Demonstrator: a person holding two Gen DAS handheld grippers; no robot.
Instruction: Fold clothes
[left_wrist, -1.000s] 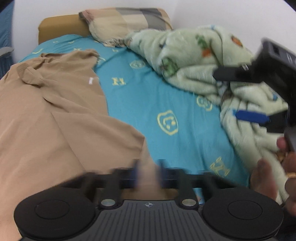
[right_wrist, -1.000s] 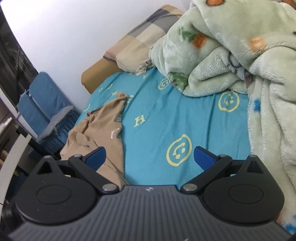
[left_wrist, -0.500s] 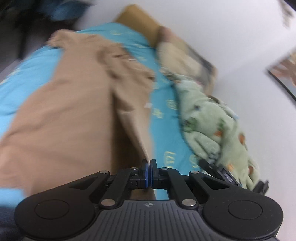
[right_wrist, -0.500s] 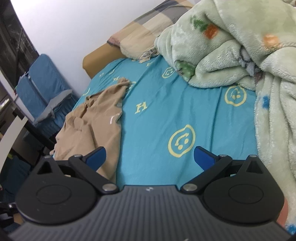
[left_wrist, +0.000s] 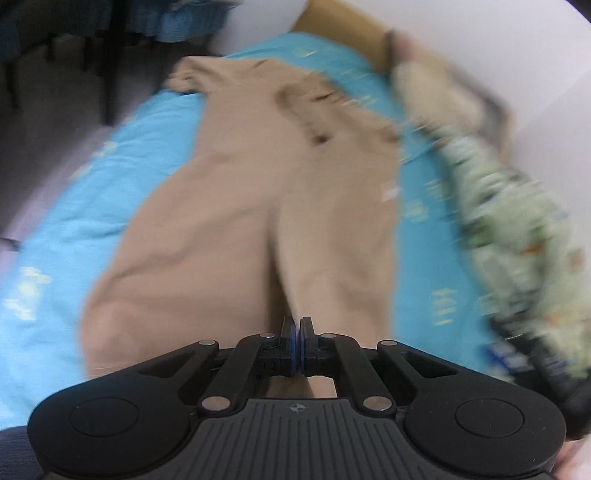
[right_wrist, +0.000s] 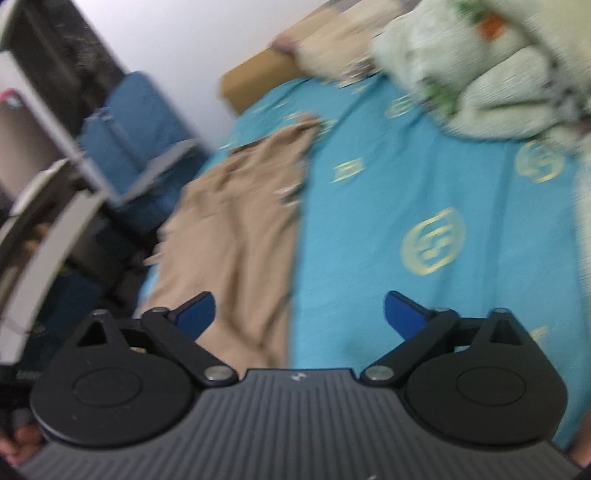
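Observation:
A tan garment lies spread along the blue bed sheet. My left gripper is shut on the garment's near edge, and a fold of cloth rises from the pinch toward the far end. In the right wrist view the same garment lies at the left on the sheet. My right gripper is open and empty, held above the garment's right edge. Both views are motion-blurred.
A crumpled green blanket runs along the bed's right side, also in the right wrist view. A checked pillow and a tan headboard are at the far end. A blue chair and a grey frame stand left of the bed.
My left gripper closed on the garment's edge and swung left over the garment, drawing the cloth into a fold. My right gripper stayed open and shifted toward the garment.

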